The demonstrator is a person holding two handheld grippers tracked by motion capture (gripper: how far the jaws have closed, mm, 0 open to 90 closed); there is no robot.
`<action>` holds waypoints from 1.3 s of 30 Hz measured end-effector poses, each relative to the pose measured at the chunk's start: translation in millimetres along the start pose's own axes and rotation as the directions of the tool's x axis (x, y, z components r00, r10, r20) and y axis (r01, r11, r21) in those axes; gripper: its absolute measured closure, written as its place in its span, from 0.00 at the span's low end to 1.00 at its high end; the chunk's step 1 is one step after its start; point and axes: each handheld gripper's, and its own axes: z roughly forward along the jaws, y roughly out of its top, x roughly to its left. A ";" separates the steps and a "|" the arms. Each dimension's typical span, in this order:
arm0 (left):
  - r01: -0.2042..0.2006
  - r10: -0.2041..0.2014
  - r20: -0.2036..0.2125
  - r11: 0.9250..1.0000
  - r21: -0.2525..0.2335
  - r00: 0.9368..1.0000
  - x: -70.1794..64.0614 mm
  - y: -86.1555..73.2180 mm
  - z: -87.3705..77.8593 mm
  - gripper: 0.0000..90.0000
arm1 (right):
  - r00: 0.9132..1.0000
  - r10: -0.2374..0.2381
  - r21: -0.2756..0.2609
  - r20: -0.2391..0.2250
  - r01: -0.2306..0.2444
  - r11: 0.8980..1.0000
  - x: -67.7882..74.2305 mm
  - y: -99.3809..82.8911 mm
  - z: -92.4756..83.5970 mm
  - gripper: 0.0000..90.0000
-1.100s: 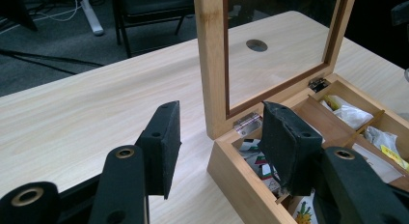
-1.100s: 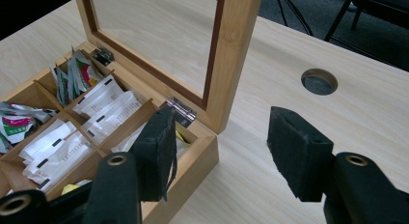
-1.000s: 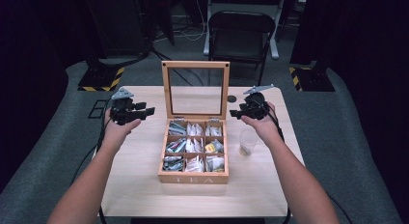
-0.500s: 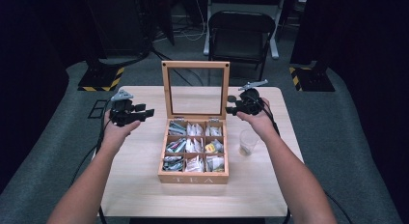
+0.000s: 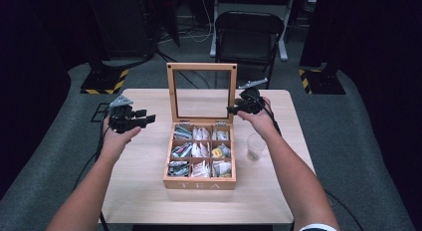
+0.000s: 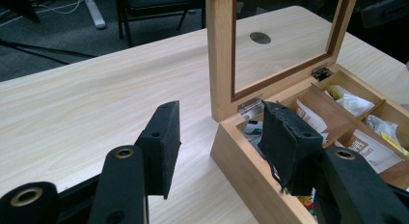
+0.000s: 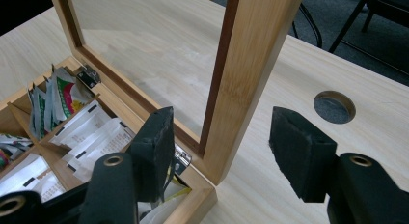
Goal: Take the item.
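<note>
Right tongs straddle the lid's upright side post.

Tea box (image 5: pixel 200 161) sits mid-frame on the surface, lid (image 5: pixel 201 91) upright; the right tongs (image 7: pixel 219 151) gape wide around its near post, untouching, while the left tongs (image 5: pixel 144 120) hover half-open at left, farther off.

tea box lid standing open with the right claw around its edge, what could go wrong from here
The right claw straddles the lid frame with its jaws open; a sideways nudge could swing the lid shut or shift the tea box. The plastic cup stands under that forearm and might get knocked over.
</note>
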 end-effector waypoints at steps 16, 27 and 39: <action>-0.009 0.009 0.006 1.000 0.004 1.000 -2.5 0.0 2.3 0.54 | 1.000 0.022 -0.033 -0.017 -0.022 0.999 4.4 7.4 6.0 0.43; -0.014 0.014 0.007 1.000 0.009 1.000 -3.3 0.0 2.5 0.54 | 1.000 0.010 -0.023 -0.014 -0.011 1.000 5.6 8.5 2.6 0.48; -0.026 0.025 0.016 1.000 0.013 1.000 -8.3 2.5 7.2 0.54 | 1.000 0.011 -0.054 -0.023 -0.012 0.998 8.2 10.6 -15.3 0.62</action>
